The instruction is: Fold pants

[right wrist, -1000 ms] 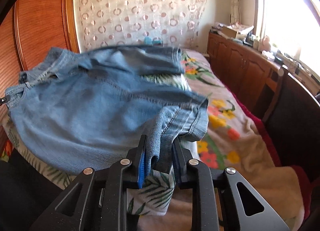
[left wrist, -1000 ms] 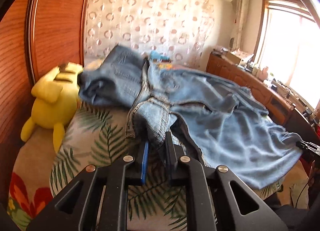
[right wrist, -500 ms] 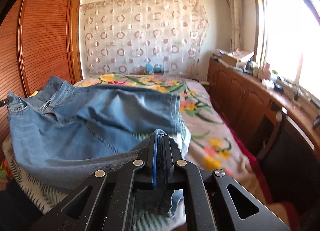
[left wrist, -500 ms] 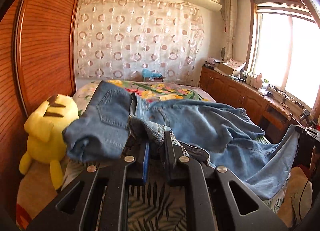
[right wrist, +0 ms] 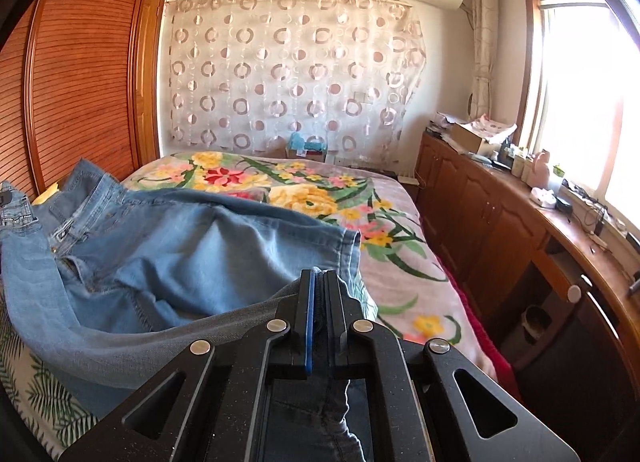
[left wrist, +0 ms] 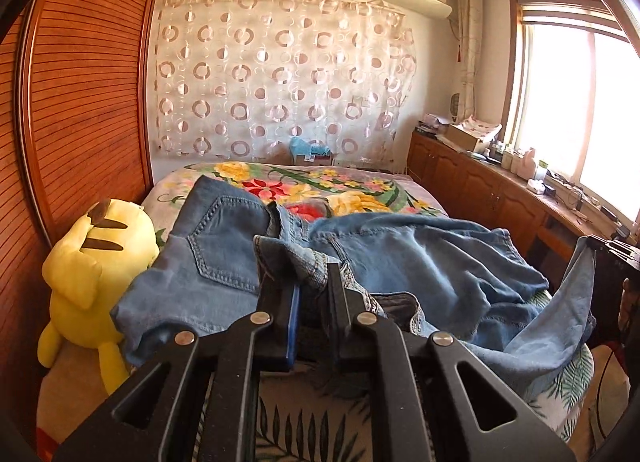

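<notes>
Light blue denim pants (left wrist: 420, 262) lie rumpled across the near part of the flowered bed (left wrist: 360, 190). My left gripper (left wrist: 314, 282) is shut on a bunched fold of the waistband, lifted off the bedspread. In the right wrist view the pants (right wrist: 180, 246) stretch to the left, waistband and fly at the far left. My right gripper (right wrist: 318, 278) is shut on the hem of one trouser leg; the cloth hangs down between its arms. The other gripper (left wrist: 612, 250) shows at the right edge of the left wrist view, holding that leg end up.
A yellow plush toy (left wrist: 96, 262) sits against the slatted wooden wardrobe (left wrist: 80, 102) on the left of the bed. A wooden sideboard (right wrist: 520, 222) with clutter runs along the right under the window. A blue item and a box (right wrist: 306, 146) stand by the curtain.
Both grippers have risen and pulled back toward me, lifting the pants off the bed. The right gripper's jaws closed tight on the leg hem. More of the flowered bedspread shows beyond the pants.
</notes>
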Tool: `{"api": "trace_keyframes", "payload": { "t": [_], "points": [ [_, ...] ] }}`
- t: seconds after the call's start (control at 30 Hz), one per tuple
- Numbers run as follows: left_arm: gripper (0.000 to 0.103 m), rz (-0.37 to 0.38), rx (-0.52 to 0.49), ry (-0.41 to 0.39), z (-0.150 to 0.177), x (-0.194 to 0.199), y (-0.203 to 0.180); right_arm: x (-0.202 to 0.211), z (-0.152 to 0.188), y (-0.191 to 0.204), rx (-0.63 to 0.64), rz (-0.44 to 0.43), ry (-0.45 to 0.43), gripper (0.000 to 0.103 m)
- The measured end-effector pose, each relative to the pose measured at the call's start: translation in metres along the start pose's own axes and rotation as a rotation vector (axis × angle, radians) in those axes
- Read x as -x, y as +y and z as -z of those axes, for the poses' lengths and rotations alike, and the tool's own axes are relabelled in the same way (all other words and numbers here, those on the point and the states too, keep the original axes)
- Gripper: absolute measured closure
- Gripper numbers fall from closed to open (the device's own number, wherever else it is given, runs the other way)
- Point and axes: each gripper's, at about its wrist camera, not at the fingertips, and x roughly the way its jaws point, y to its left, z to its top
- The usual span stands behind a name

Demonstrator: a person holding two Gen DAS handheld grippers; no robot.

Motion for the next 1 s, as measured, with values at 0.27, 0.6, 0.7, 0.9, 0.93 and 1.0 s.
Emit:
{"api": "trace_keyframes", "payload": {
  "t": [0.27,0.6,0.7,0.9,0.93,1.0],
  "points": [
    [0.091,-0.010,0.001,-0.007,-0.030,-0.038,0.005,-0.001,-0.025,-0.009,-0.003,0.046,-0.089,0.099],
    [0.091,-0.008,0.003,-0.030,-0.071,-0.084,0.005,-0.042,-0.030,0.004,0.027,0.077,-0.104,0.099],
    [0.091,-0.013,0.004,-0.037,-0.081,-0.097,0.005,-0.057,-0.040,0.007,0.048,0.092,-0.104,0.099],
    [0.091,-0.038,0.027,-0.025,-0.091,-0.125,0.018,-0.070,-0.053,0.003,0.042,0.130,-0.124,0.099],
    [0.091,-0.041,0.035,-0.013,-0.090,-0.134,0.022,-0.075,-0.054,0.003,0.041,0.136,-0.121,0.099],
    [0.091,-0.041,0.046,0.013,-0.088,-0.149,0.026,-0.091,-0.052,0.005,0.043,0.138,-0.097,0.099]
  ]
}}
